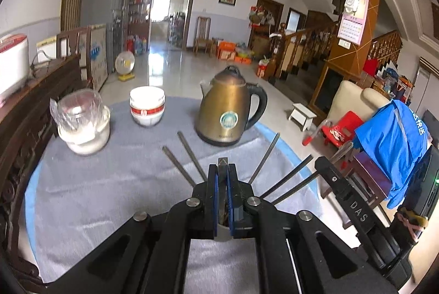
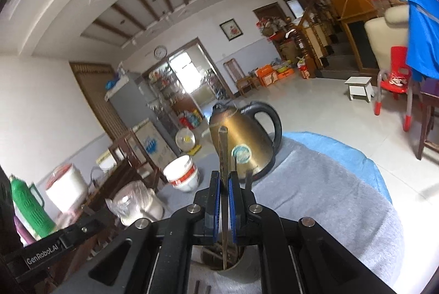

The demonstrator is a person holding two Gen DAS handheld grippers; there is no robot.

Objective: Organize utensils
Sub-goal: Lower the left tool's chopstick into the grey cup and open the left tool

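In the left wrist view my left gripper is shut on a dark chopstick that pokes up between its blue pads. Several more chopsticks fan out behind the fingers, seemingly from a holder hidden under them. In the right wrist view my right gripper is shut on another chopstick, held upright; its lower end reaches into a round utensil holder below the jaws. The right gripper's black body shows at the right of the left wrist view.
On the grey-clothed round table stand a brass electric kettle, stacked white bowls and a plastic-wrapped white pot. A dark wooden sideboard borders the left. Chairs and a blue garment are at right.
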